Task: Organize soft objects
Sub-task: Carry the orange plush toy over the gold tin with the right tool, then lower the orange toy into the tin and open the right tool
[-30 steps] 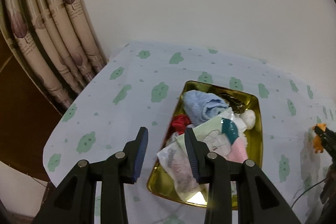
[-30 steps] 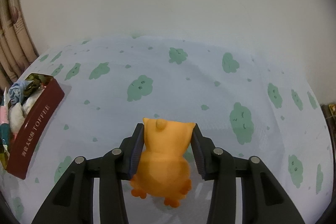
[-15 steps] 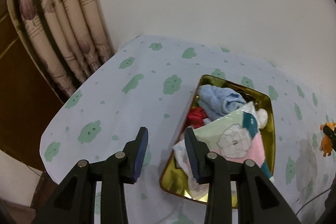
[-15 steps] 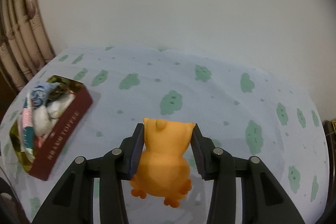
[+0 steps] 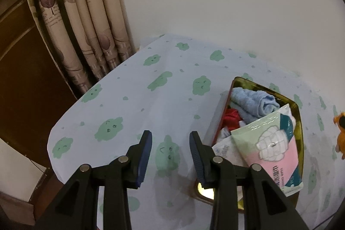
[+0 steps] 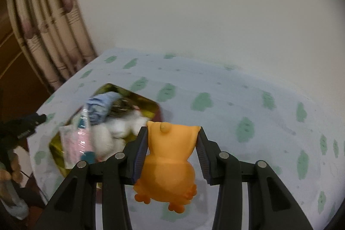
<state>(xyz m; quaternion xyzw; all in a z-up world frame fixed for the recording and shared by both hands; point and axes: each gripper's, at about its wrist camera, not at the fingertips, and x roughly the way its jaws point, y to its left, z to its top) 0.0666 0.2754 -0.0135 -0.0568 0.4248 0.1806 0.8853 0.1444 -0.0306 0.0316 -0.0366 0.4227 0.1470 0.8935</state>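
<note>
Right wrist view: right gripper (image 6: 172, 143) angles down over the table, pads clamped on both sides of a soft orange squishy animal toy (image 6: 170, 156), lifted clear of the cloud-print tablecloth (image 6: 248, 105). Left gripper (image 5: 170, 143) angles down near the table's left edge, fingers apart, nothing between them, just left of the gold-lined rectangular tin (image 5: 299, 113). Tin is packed: rolled blue towel (image 5: 254, 104), pink-and-green wipes pack (image 5: 273, 146), red cloth (image 5: 231, 119). Bare tablecloth lies right of the tin. Beige curtain (image 5: 86, 14) hangs beyond the far-left corner.
</note>
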